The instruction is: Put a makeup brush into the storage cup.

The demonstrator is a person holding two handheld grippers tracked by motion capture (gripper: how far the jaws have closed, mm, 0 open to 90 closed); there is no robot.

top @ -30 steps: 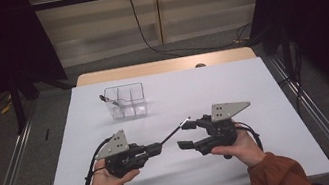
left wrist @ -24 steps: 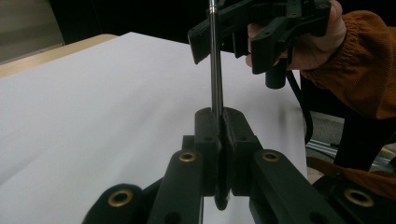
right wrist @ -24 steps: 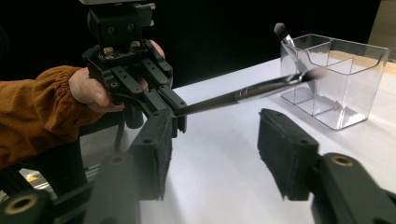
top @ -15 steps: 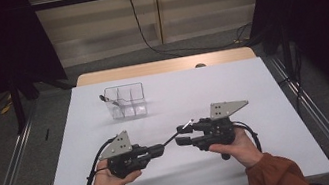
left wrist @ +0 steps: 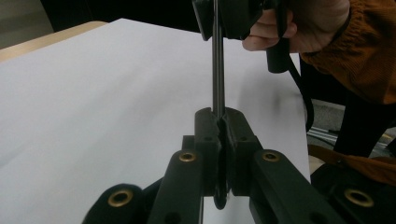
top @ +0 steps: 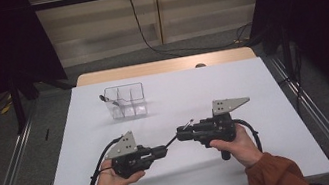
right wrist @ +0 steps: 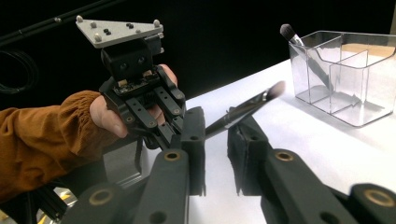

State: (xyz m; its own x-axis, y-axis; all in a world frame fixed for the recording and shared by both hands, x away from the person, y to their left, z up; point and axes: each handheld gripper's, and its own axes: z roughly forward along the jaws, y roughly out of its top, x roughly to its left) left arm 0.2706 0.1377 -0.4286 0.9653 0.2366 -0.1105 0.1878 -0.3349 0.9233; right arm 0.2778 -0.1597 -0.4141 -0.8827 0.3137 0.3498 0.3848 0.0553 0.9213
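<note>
The left gripper [top: 164,149] is clenching the handle end of a thin makeup brush [top: 176,135], its jaws pressed flat together on the shaft in the left gripper view [left wrist: 217,122]. The brush [left wrist: 217,70] is running straight out from those jaws toward the right gripper [left wrist: 219,18] and the hand behind it.

The right gripper [top: 179,134] is standing released: in its own view its jaws are spread apart [right wrist: 215,140], with the brush [right wrist: 243,109] passing between them and its bristled tip sticking out beyond. Whether either jaw is touching the shaft cannot be told.

Taking the clear organiser [top: 126,101] as the landmark, the brush is lying in the air nearer the person than the organiser and well apart from it, slanting up from the left gripper to the right one above the white table [top: 252,83]. Both grippers are sitting on the person's side of the organiser, close together. A second brush [right wrist: 299,44] is leaning inside the organiser [right wrist: 359,70], bristles up, in an end compartment.
</note>
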